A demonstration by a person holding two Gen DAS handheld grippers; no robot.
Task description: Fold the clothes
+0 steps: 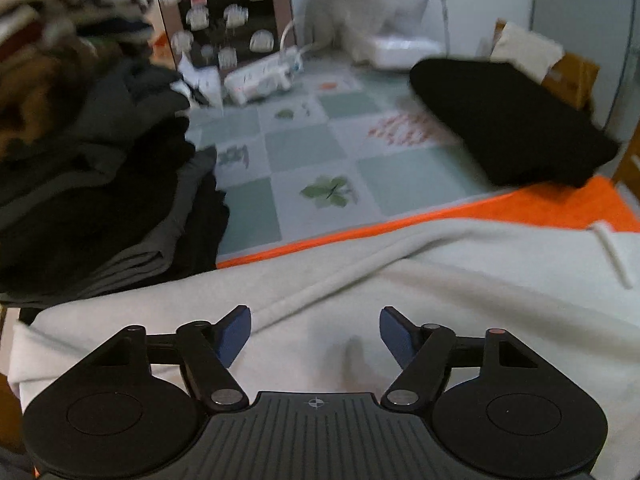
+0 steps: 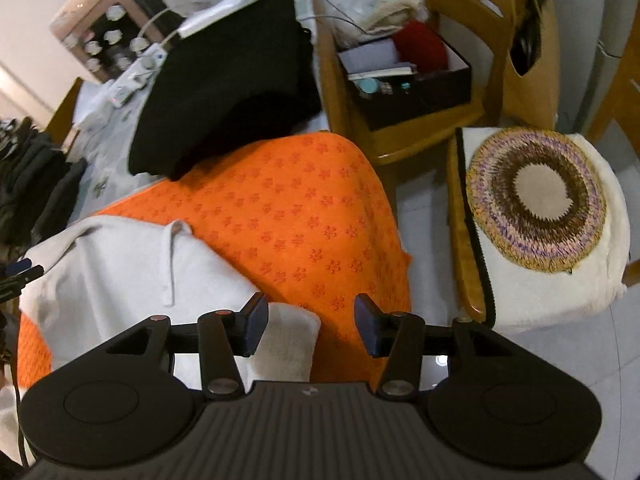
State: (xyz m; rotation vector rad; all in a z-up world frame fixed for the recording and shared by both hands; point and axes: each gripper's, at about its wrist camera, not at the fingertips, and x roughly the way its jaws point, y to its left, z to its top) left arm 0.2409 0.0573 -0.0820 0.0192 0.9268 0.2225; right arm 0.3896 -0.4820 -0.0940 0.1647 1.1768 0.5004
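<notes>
Left gripper [image 1: 315, 334] hangs over the cream fleece garment [image 1: 400, 300], jaws spread wide with nothing between them. The garment lies rumpled on the orange flower-embossed mat [image 2: 304, 216], covering its near-left part. Right gripper [image 2: 312, 324] sits above the garment's ribbed cuff [image 2: 288, 344] at the mat's near edge, jaws roughly half open, gripping nothing. A folded black knit garment [image 2: 228, 84] rests on the mat's far edge. Dark clothes pile [image 1: 100, 184] sits left of the mat.

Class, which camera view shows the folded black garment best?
The right wrist view: the folded black garment shows nearly whole, from above, its near corner on the orange mat. The left wrist view shows it blurred, side-on.
</notes>
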